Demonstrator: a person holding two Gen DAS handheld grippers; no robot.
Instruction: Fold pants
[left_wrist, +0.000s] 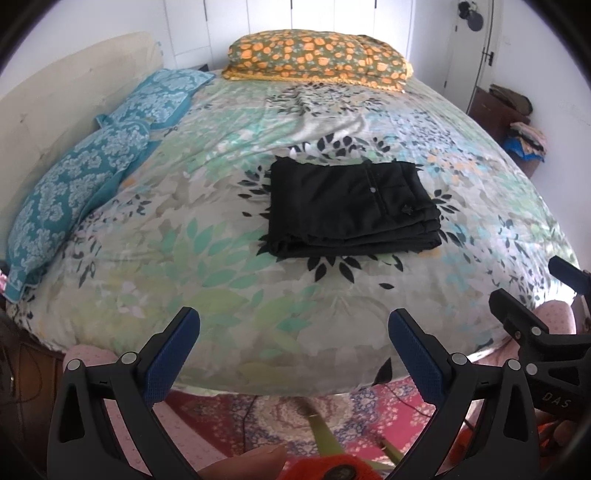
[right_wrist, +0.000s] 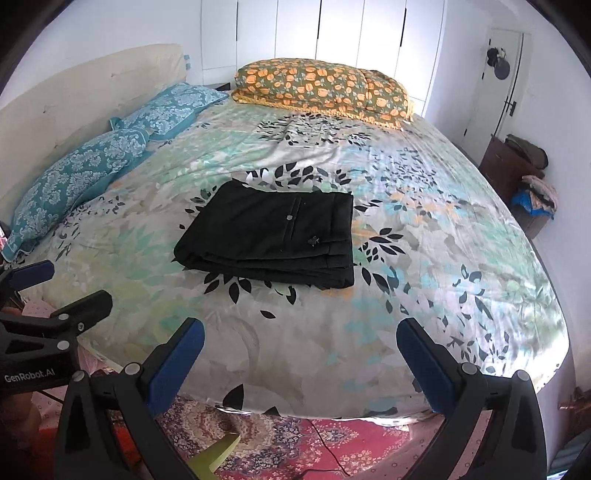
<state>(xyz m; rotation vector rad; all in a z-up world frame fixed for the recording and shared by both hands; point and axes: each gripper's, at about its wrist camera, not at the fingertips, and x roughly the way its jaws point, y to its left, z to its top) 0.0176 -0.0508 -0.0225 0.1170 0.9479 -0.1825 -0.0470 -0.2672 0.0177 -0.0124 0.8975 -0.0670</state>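
Note:
The black pants (left_wrist: 351, 206) lie folded into a neat rectangular stack in the middle of the bed; they also show in the right wrist view (right_wrist: 269, 236). My left gripper (left_wrist: 293, 325) is open and empty, held back over the bed's near edge, well short of the pants. My right gripper (right_wrist: 300, 334) is open and empty too, also back at the near edge. The right gripper shows at the right edge of the left wrist view (left_wrist: 532, 295), and the left gripper at the left edge of the right wrist view (right_wrist: 70, 284).
The bed has a floral cover (left_wrist: 207, 236). Two teal pillows (left_wrist: 92, 177) lie along the cream headboard (left_wrist: 55, 96) on the left. An orange-flowered pillow (left_wrist: 317, 59) lies at the far edge. A patterned red rug (right_wrist: 332, 443) covers the floor below. A dark dresser (right_wrist: 513, 166) stands at right.

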